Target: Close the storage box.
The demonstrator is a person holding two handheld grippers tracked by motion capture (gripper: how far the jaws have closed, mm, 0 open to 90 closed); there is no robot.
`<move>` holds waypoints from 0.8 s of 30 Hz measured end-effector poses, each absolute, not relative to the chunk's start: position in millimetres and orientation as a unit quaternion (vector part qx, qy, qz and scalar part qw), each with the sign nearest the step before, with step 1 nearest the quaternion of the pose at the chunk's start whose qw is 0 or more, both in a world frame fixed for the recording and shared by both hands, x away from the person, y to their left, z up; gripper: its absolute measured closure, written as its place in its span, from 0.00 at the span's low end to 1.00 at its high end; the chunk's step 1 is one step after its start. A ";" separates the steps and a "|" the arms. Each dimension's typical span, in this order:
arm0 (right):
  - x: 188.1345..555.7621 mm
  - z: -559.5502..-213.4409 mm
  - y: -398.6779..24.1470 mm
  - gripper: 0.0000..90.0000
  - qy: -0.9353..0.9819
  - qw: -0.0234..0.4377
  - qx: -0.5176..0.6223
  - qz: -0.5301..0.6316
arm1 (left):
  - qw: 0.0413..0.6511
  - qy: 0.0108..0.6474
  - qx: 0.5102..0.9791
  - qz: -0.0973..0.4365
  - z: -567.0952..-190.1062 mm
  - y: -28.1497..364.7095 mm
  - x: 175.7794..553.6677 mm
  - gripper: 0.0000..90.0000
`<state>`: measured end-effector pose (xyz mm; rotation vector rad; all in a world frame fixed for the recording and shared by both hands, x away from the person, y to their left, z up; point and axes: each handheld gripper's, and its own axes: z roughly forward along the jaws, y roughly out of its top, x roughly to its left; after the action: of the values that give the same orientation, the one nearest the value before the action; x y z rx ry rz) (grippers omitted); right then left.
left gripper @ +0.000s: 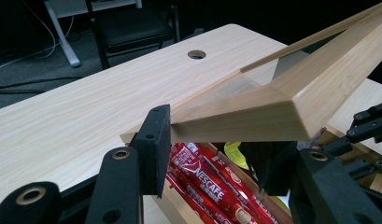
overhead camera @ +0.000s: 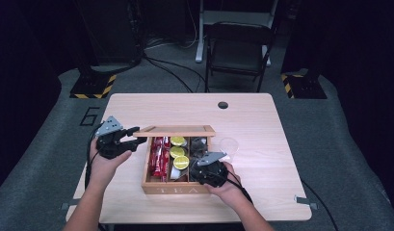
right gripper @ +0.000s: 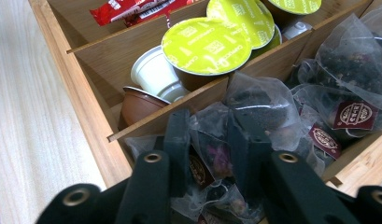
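Observation:
A wooden tea box [overhead camera: 175,189] stands on the table with its glass-paned lid [overhead camera: 175,131] raised. My left gripper [overhead camera: 136,137] is shut on the lid's left corner and holds it up; in the left gripper view the lid frame [left gripper: 272,102] sits between the jaws of the left gripper [left gripper: 212,140]. My right gripper [overhead camera: 203,156] reaches down into the box's right compartment. In the right gripper view the right gripper [right gripper: 208,140] has both jaws pressed on a clear tea bag [right gripper: 212,158] in a pile of similar bags [right gripper: 352,70].
Red Nescafe sticks [overhead camera: 158,156] fill the box's left compartment, and green-lidded capsules [right gripper: 205,44] the middle one. A clear round cup [overhead camera: 229,143] sits right of the box. The table has a cable hole [overhead camera: 223,105]. A folding chair [overhead camera: 238,53] stands beyond the table.

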<state>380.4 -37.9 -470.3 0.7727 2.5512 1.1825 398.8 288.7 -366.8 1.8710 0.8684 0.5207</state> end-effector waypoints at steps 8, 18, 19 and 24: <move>381.4 -465.9 -42.6 0.87 0.863 0.106 0.270 0.414 | 0.486 0.357 0.769 0.214 -366.8 288.7 398.8 0.59; 378.8 -460.0 -42.2 0.93 0.863 0.107 0.257 0.421 | 0.486 0.357 0.769 0.213 -366.9 288.9 398.8 0.59; 378.8 -459.5 -42.8 0.93 0.863 0.109 0.253 0.423 | 0.486 0.357 0.769 0.213 -366.9 288.9 398.8 0.59; 379.0 -455.2 -46.1 0.93 0.856 0.110 0.261 0.433 | 0.486 0.357 0.769 0.212 -366.9 288.8 398.8 0.59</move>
<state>379.0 -46.1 -455.2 0.7678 2.5153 1.2721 398.8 288.8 -366.9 1.8696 0.8692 0.5168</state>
